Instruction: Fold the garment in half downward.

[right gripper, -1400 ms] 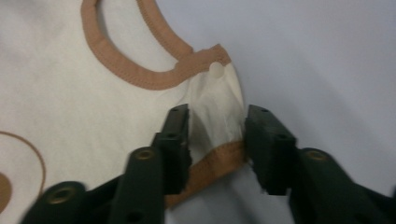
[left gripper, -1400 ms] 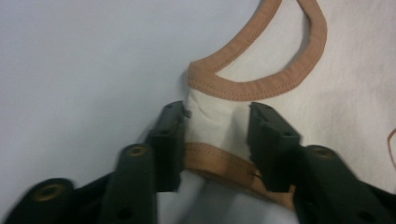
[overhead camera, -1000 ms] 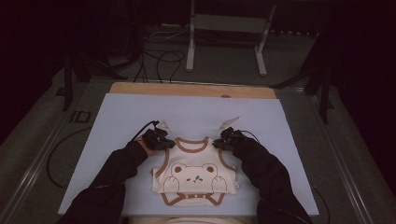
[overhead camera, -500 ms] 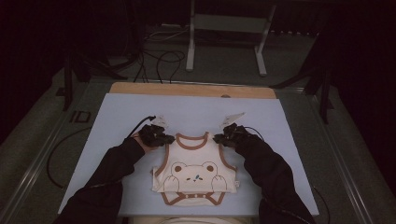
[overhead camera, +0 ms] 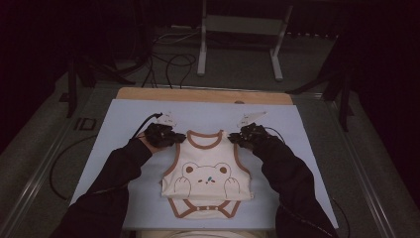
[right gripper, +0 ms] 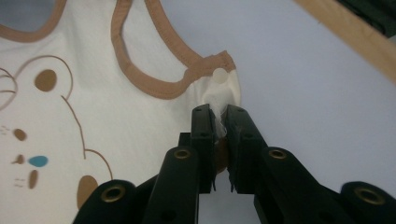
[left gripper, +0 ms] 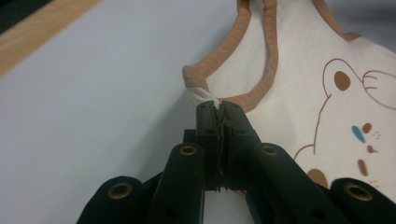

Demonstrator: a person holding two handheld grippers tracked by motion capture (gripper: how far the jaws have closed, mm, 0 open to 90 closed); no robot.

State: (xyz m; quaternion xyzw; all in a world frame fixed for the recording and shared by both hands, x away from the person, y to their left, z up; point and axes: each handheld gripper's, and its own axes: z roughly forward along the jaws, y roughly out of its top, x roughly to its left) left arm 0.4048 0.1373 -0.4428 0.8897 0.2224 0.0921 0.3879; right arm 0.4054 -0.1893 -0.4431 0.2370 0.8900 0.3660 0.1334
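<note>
Bear bodysuit [overhead camera: 208, 181] lies flat on the table [overhead camera: 124, 114] — left tongs [left gripper: 218, 108] and right tongs [right gripper: 218, 112] each clenched on a shoulder.

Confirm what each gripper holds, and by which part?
Both hold the bear bodysuit: left gripper is shut on its shoulder strap corner, and right gripper pinches the other shoulder corner.

The bodysuit [overhead camera: 208, 181] lies on the table [overhead camera: 124, 114], left gripper [overhead camera: 174, 139] and right gripper [overhead camera: 237, 139] at its shoulders.

Bodysuit [overhead camera: 205, 181] shoulder tips hidden between jaws; bear print cut off.
</note>
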